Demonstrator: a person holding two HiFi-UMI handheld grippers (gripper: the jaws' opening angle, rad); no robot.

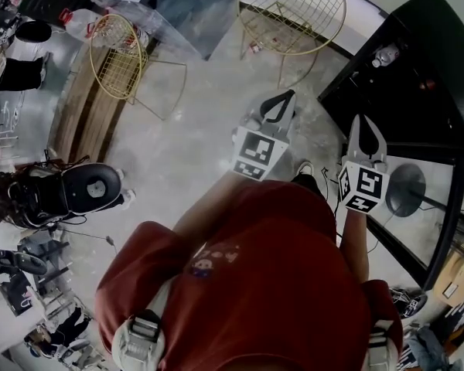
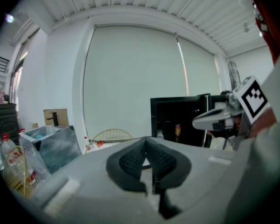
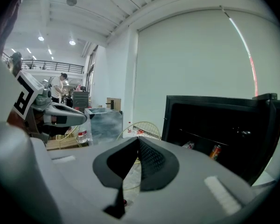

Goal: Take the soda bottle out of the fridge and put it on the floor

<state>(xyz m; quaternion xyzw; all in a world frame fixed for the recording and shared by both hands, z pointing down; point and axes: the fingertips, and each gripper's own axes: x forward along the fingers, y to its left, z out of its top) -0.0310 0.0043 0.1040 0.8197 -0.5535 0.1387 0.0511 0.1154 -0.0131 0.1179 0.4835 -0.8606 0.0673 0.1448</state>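
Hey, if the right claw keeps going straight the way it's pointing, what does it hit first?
Probably the gold wire chair, which shows just past the tips of the shut right claw. The black fridge lies right of that line. Depth is unclear, so the floor could come first.

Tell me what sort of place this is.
Probably a large studio or workshop hall, not a home: a bare concrete floor, an upper-level railing under a high ceiling, and a black fridge standing open near wire chairs.
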